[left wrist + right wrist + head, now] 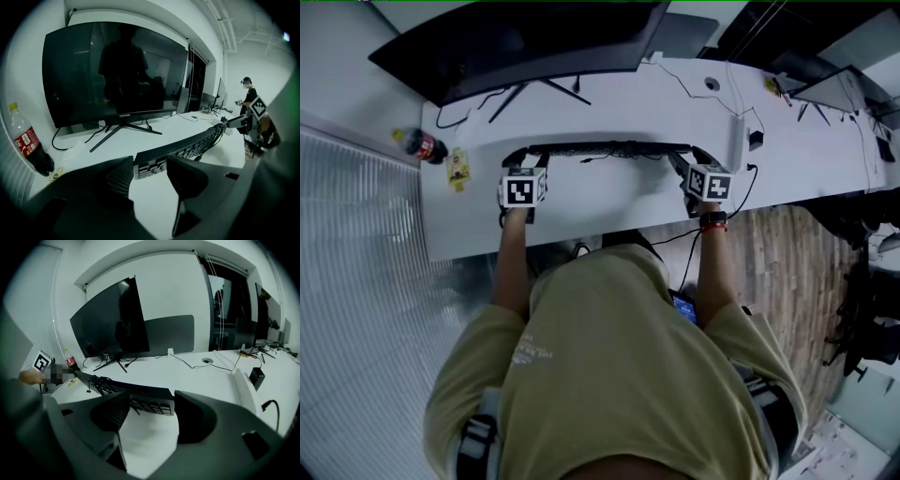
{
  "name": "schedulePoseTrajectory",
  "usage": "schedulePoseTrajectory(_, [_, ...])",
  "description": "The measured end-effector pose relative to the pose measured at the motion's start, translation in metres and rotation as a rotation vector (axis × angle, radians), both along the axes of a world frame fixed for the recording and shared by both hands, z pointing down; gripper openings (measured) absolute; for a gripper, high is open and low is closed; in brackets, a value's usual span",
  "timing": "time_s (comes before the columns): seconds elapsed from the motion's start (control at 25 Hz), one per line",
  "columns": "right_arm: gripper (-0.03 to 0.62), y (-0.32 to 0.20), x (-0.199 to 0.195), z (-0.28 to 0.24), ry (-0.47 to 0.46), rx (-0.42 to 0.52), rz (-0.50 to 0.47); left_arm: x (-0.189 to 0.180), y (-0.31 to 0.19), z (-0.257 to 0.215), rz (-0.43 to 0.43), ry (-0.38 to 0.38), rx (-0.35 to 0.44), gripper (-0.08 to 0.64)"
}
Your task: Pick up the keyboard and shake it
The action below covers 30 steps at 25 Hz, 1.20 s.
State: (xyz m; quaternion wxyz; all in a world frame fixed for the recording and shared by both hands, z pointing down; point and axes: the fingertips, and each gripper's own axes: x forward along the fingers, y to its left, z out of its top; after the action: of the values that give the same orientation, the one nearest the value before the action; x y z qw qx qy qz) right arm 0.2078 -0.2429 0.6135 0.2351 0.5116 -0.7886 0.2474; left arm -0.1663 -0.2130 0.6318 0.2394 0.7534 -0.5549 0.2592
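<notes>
Desk (609, 112): white, smooth, matte top with a curved front edge; the largest surface in view.

Monitor (112, 75): wide, curved black panel, glossy and dark, on a thin splayed metal stand at the back of the desk. Black cables trail from under it.

Keyboard (609, 150): long, black and slim, spanning between our two hands in front of the monitor. It is tipped up on its long edge, so the head view shows only a narrow dark bar. Both gripper views show rows of blocky keys on the face turned toward us. It appears lifted just off the desk top, and a thin cable hangs from it.

Left gripper (150, 171): dark matte plastic with ribbed pads, clamped on the keyboard's left end.

Right gripper (152, 406): same build, clamped on the keyboard's right end.

Bottle (29, 145): the only container we note. It is clear plastic with a yellow cap and red label. A dark drink fills the lower part, and the neck is clear. It sits at the desk's left end, well apart from the keyboard.

Yellow packet (458, 170): small, flat, just beside the bottle.
</notes>
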Motion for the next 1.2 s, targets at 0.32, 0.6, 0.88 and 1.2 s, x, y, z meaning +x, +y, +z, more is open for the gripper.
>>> schedulePoseTrajectory(0.32, [0.302, 0.036, 0.000, 0.012, 0.043, -0.022, -0.002, -0.001, 0.034, 0.016, 0.026, -0.042, -0.014, 0.233])
schedulePoseTrajectory(0.6, [0.302, 0.065, 0.001, 0.027, 0.087, -0.043, -0.007, -0.004, 0.060, 0.030, 0.057, -0.116, -0.031, 0.233])
schedulePoseTrajectory(0.88, [0.304, 0.089, 0.000, 0.046, 0.135, -0.068, -0.009, -0.001, 0.080, 0.054, 0.109, -0.174, -0.063, 0.233])
schedulePoseTrajectory(1.2, [0.302, 0.106, -0.001, 0.067, 0.184, -0.099, -0.026, 0.003, 0.095, 0.074, 0.158, -0.245, -0.097, 0.233])
